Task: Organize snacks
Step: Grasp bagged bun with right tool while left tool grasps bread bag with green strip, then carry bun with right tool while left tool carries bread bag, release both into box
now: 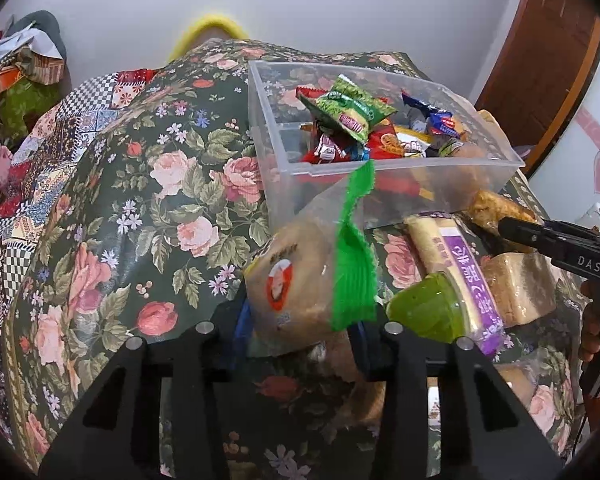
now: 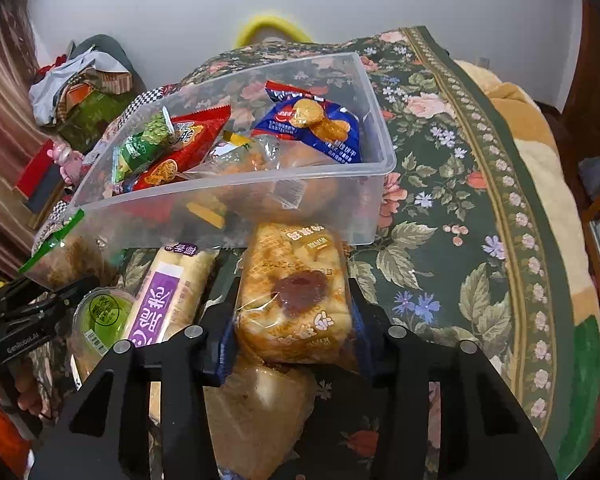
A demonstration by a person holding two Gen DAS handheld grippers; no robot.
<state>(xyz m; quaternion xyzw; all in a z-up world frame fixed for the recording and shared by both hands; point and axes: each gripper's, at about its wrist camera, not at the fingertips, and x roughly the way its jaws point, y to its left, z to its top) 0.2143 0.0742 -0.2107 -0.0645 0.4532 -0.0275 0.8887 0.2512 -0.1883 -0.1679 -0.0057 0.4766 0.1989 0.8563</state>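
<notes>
A clear plastic bin (image 1: 400, 162) (image 2: 236, 178) on the floral tablecloth holds several snack packets in green, red and blue. My left gripper (image 1: 300, 332) is shut on a bread packet with a green seal strip (image 1: 292, 280), lying just in front of the bin. My right gripper (image 2: 292, 344) is shut on a bread packet with a dark red jam spot (image 2: 296, 292), also close to the bin's front wall. Between them lie a purple-labelled cake bar (image 1: 460, 264) (image 2: 168, 300) and a green-lidded cup (image 1: 428, 308) (image 2: 104, 312). Each gripper shows at the edge of the other's view.
Another pale wrapped bread (image 2: 260, 408) lies under the right gripper. The floral cloth (image 1: 148, 208) stretches to the left and to the right (image 2: 460, 240). Clutter of bags and boxes (image 1: 20, 80) sits at the far left, and a wooden door (image 1: 548, 60) is at the right.
</notes>
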